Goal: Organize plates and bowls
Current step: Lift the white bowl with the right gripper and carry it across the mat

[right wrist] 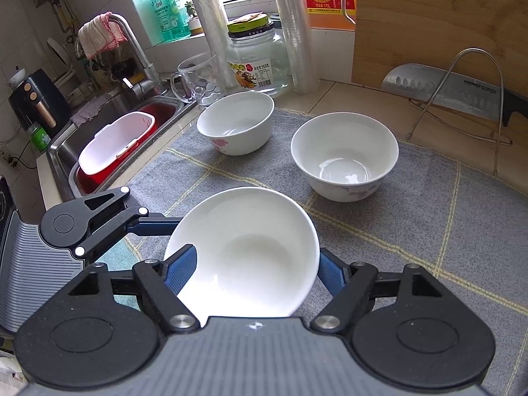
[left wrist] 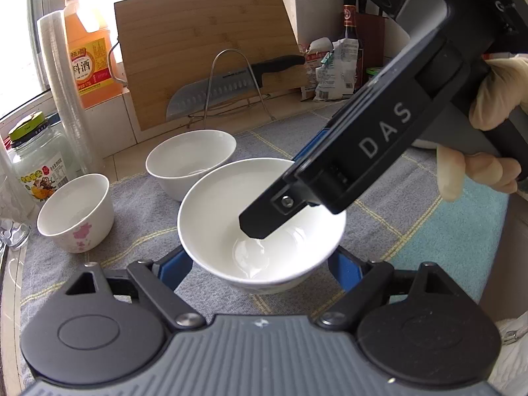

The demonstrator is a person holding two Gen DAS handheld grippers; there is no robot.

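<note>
White glazed ceramic bowl (right wrist: 244,254): clamped by left gripper (left wrist: 260,269) and right gripper (right wrist: 257,272) together. Step: carrying. Next, likely: nest into plain white bowl (right wrist: 345,155).

**White bowl clasped between two hand-held grippers**

The left hand-held gripper (left wrist: 260,272) clasps a white bowl (left wrist: 224,217) from outside, its blue pads (left wrist: 178,265) pressing the wall at seven and five o'clock. The right hand-held gripper (left wrist: 254,227), held by a gloved hand (left wrist: 488,138), reaches in from two o'clock, one finger inside the bowl. At eleven o'clock sits a second white bowl (left wrist: 191,161); at nine o'clock a pink-flowered bowl (left wrist: 76,213). All sit over a grey checked cloth (left wrist: 412,224). Behind, a cleaver (left wrist: 227,89) leans against a bamboo cutting board (left wrist: 198,39).
</note>
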